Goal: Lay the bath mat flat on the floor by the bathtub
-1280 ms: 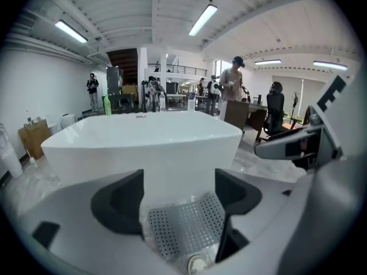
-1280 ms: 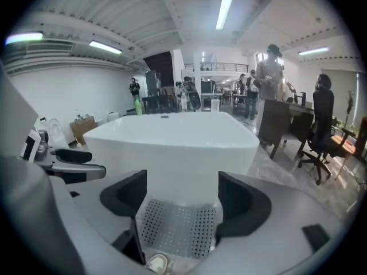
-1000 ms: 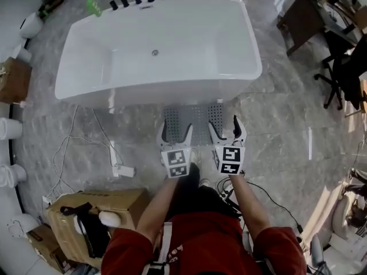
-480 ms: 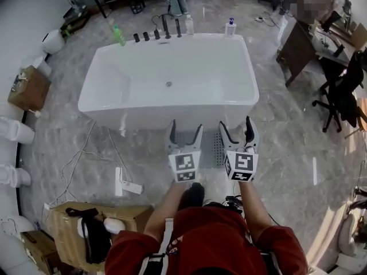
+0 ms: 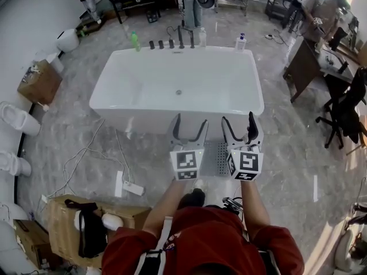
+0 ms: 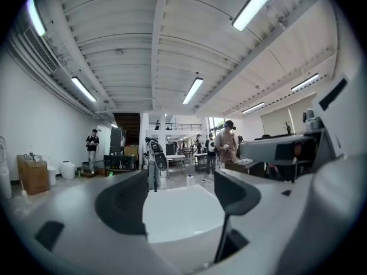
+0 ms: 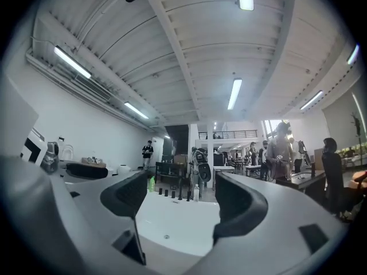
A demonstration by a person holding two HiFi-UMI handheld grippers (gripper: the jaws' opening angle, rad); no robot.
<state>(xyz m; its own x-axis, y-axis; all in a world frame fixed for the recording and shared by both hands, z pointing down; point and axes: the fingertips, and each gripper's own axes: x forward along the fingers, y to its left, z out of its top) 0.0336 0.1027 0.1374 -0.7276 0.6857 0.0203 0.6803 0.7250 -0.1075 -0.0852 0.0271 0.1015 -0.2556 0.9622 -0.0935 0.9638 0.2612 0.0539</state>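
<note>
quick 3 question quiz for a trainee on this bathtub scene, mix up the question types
1. True or false: the left hand-held gripper is shut on the bath mat.
2. Where is the bath mat relative to the bathtub? A: inside it. B: on the floor beside it. C: draped over its rim.
3. Fill in: the jaws of the right hand-held gripper stand ____, with nothing between them.

Key: 1 false; 2 B; 3 apart.
</note>
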